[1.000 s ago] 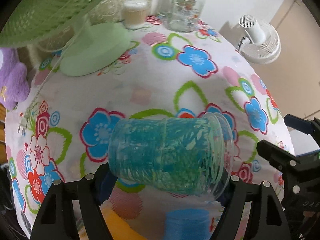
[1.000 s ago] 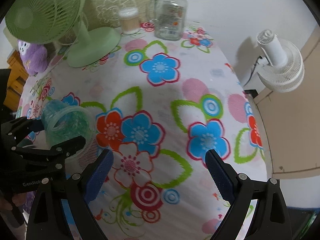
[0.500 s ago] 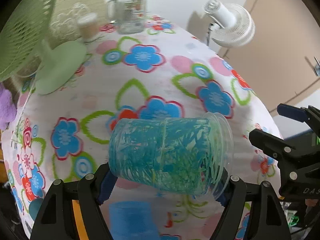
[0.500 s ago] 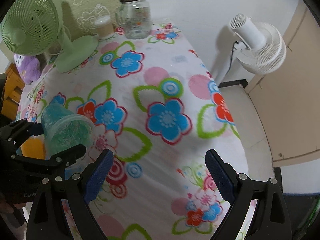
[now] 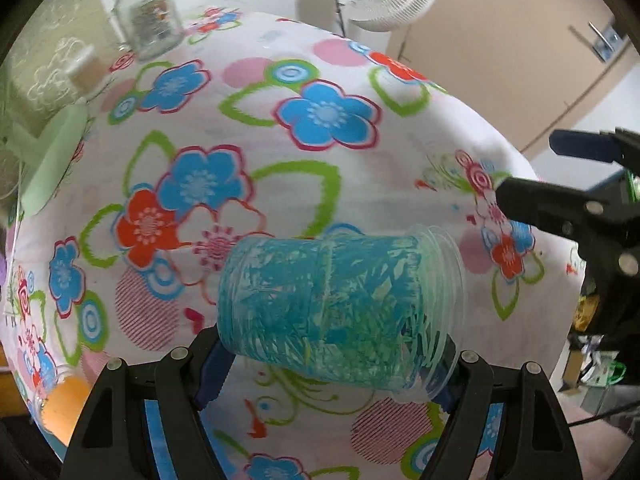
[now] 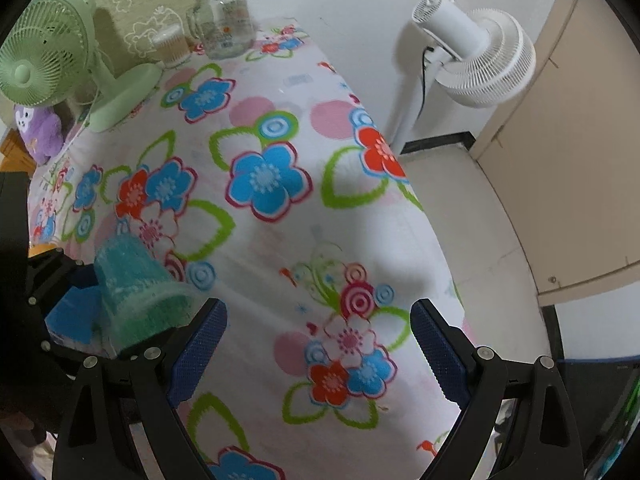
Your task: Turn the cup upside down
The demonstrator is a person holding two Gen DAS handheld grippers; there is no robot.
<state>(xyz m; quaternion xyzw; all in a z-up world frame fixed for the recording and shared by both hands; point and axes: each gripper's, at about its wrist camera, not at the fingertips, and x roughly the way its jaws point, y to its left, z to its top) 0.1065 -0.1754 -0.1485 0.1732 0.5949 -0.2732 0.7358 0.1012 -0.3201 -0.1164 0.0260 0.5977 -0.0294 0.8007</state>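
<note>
Left gripper (image 5: 332, 360) is clamping the cup (image 5: 340, 312) sideways above the counter (image 5: 360, 184). Right gripper (image 6: 318, 344) is hovering with fingers apart.

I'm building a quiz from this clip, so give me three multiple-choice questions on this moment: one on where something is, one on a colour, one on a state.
1. Where is the green fan?
A. far left of the table
B. on the floor
C. in the right tongs

2. What colour is the jar lid?
A. red
B. green
C. blue

3. How is the cup held?
A. upright
B. on its side
C. rim straight down

Answers:
1 A, its base sits on the tablecloth by the wall.
2 B, the lid is bright green.
3 B, the left tongs grip it with the rim facing right; the right tongs are open.
</note>
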